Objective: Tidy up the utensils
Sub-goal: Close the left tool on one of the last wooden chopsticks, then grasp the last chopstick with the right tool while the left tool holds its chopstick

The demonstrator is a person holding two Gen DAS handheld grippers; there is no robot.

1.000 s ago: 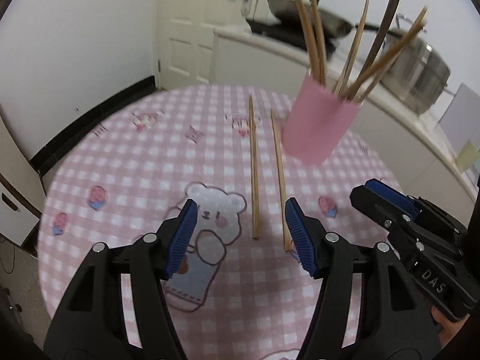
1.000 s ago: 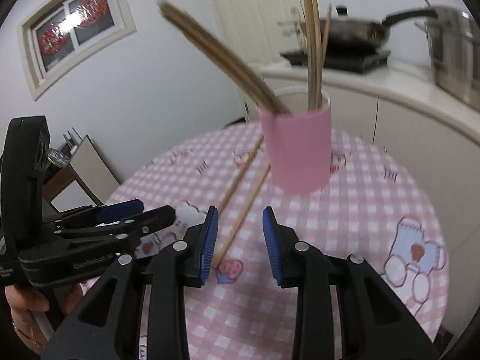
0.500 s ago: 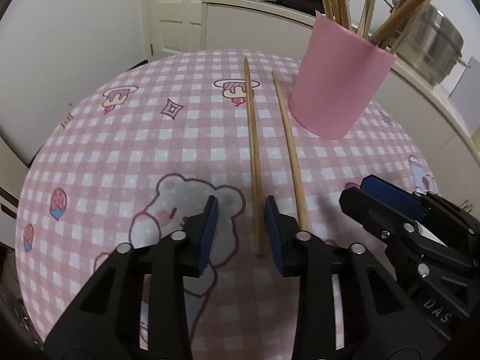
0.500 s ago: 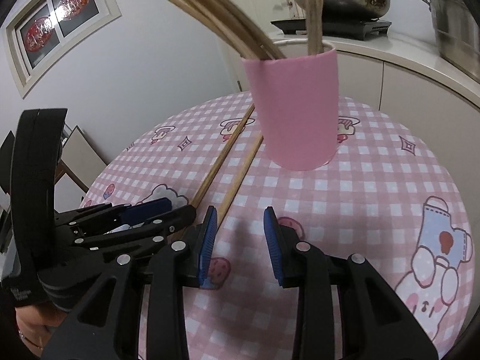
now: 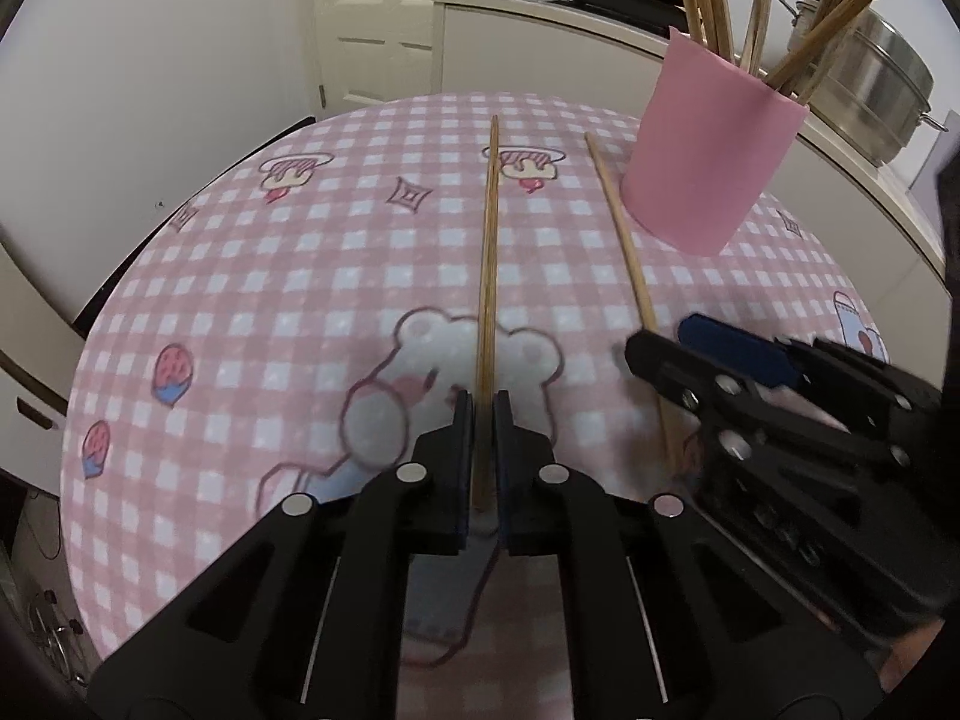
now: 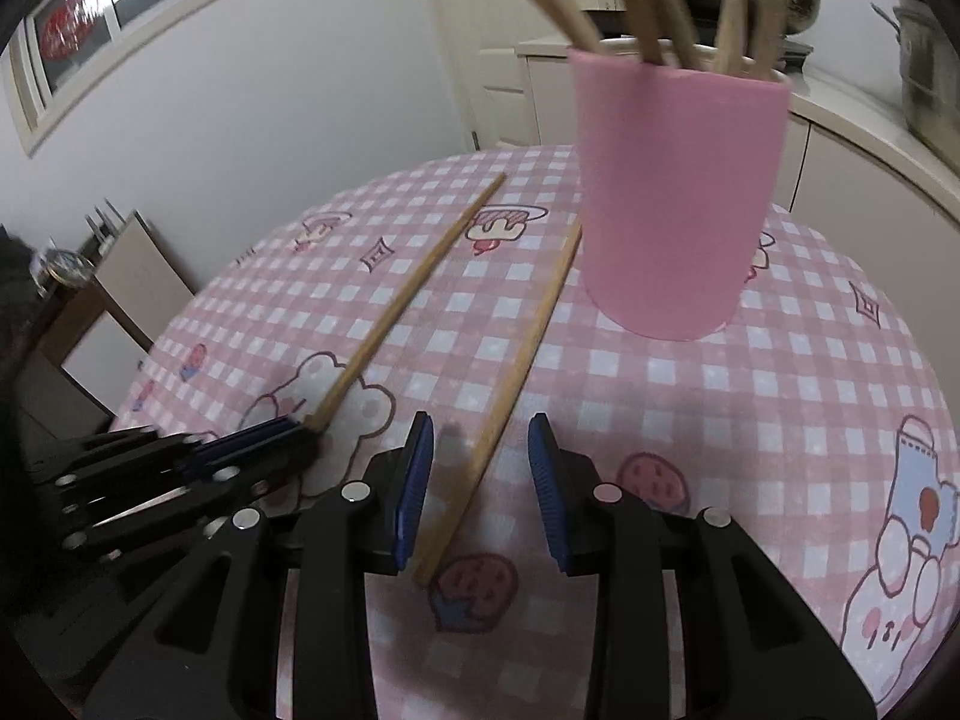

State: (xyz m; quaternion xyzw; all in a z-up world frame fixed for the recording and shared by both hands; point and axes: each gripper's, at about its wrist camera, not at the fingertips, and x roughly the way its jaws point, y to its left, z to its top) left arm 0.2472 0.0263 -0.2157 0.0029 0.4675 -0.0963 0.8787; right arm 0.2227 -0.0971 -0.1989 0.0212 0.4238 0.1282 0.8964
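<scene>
**One chopstick pinched, the other between my spread fingers**

My left gripper (image 5: 483, 420) is clamped on the near end of the left chopstick (image 5: 487, 276); the jaws have just been closing and the stick now runs straight out between the pads, away from me across the pink checked tablecloth (image 5: 240, 312). Its near tip shows just behind the pads.

My right gripper (image 6: 480, 468) stands spread, pads off anything. The right chopstick (image 6: 516, 372) lies on the cloth between those two blue fingers (image 6: 414, 480), slanting from nearer the left finger up toward the pink cup (image 6: 678, 198). Its near end lies just behind the left pad.

The cup stands beyond my right fingertips, holding more chopsticks (image 6: 654, 6), and the right chopstick's far end passes just beside its base.
</scene>
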